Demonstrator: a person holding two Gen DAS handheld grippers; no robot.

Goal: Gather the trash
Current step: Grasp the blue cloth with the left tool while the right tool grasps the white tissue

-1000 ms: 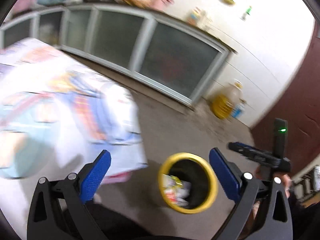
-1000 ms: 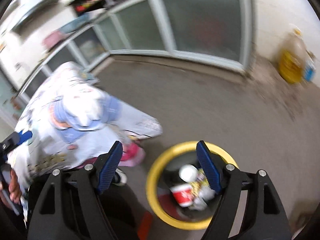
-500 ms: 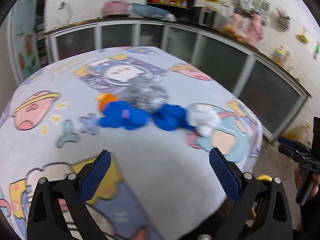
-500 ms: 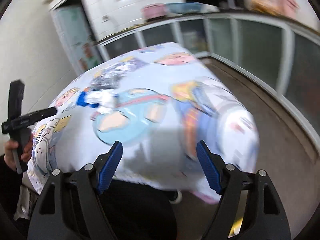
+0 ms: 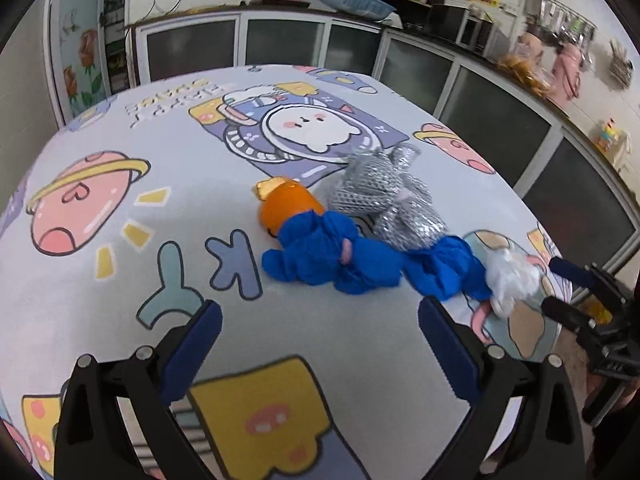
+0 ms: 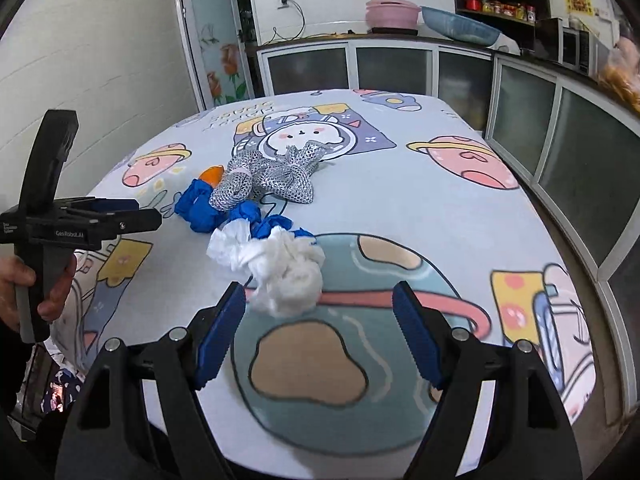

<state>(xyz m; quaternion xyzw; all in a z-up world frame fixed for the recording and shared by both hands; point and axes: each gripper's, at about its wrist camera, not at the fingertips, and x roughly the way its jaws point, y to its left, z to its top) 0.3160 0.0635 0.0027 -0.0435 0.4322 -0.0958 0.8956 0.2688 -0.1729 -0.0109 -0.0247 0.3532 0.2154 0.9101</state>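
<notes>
A heap of trash lies on the cartoon-print tablecloth [image 5: 120, 280]: an orange piece [image 5: 286, 204], two crumpled blue wads [image 5: 332, 258], a silver mesh wrapper [image 5: 384, 192] and a white crumpled tissue [image 5: 512, 280]. My left gripper [image 5: 320, 344] hovers open just short of the blue wads, nothing between its fingers. My right gripper [image 6: 320, 332] is open too, with the white tissue [image 6: 284, 276] just beyond its left fingertip. Farther on lie the blue wads [image 6: 200, 208] and the silver mesh [image 6: 276, 178]. Each gripper shows at the edge of the other's view, held by a hand [image 6: 36, 284].
Glass-fronted cabinets [image 6: 560, 128] run along the back and right walls, with basins [image 6: 400, 12] and a shelf of jars on top. A flowered door [image 6: 216, 36] stands at the back left. The table's edge drops off to the floor at the right.
Both grippers swung away from the yellow trash bin on the floor and now look over the table at the trash heap. Both have stayed open and empty throughout.
</notes>
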